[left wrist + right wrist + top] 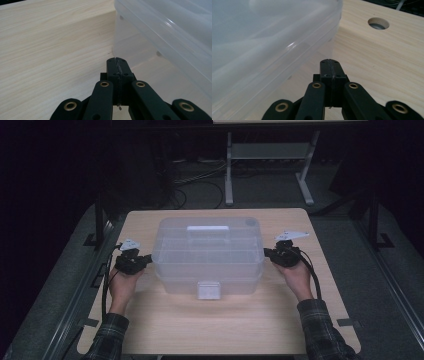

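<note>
**Translucent box flanked, not yet gripped**

Translucent plastic box (207, 254) at table (150, 325) centre, lid on, latch at 6 o'clock. At its 9 o'clock, left gripper (145, 260) with jaws clenched on nothing, tips just beside the box wall. At 3 o'clock, right gripper (267, 253), likewise clenched and empty, tips just beside the rim. Judged as the approach step: poised either side. Next move likely calls for pressing in evenly, or parting jaws to catch the rim.

Storage box (207, 251) centred on table (165, 320); left hand-held gripper (148, 260) left of it, right hand-held gripper (266, 253) right.
</note>
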The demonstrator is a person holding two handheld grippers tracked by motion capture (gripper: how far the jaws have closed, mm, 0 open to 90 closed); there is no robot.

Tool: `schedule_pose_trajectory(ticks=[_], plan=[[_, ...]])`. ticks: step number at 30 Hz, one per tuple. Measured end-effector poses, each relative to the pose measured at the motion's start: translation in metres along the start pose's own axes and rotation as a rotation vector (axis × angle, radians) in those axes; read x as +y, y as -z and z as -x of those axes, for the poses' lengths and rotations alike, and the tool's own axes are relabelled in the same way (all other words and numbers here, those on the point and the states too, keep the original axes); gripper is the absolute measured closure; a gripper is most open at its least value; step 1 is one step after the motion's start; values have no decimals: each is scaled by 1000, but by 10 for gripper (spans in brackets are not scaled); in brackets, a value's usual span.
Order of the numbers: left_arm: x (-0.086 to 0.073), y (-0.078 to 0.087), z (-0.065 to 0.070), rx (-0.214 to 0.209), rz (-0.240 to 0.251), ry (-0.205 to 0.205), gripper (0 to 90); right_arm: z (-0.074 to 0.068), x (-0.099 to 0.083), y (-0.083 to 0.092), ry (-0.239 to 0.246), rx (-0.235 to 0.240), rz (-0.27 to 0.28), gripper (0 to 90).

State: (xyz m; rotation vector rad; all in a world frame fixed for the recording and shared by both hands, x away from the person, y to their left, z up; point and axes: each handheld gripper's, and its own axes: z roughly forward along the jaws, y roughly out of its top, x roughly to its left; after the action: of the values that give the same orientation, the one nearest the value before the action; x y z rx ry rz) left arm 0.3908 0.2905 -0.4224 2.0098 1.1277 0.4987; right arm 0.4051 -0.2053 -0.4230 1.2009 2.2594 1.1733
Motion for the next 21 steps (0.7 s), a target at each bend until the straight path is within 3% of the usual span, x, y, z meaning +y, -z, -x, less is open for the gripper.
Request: schedule_pose_trajectory(ticks=[7, 20, 21], plan=[[-1, -10, 2, -14, -17, 4, 900, -1, -2, -7, 6, 17, -8, 900], [4, -20, 14, -54, -16, -24, 900, -4, -2, -11, 7, 45, 1, 900], [6, -21, 15, -37, -25, -36, 900, -4, -2, -10, 6, 46, 4, 900]])
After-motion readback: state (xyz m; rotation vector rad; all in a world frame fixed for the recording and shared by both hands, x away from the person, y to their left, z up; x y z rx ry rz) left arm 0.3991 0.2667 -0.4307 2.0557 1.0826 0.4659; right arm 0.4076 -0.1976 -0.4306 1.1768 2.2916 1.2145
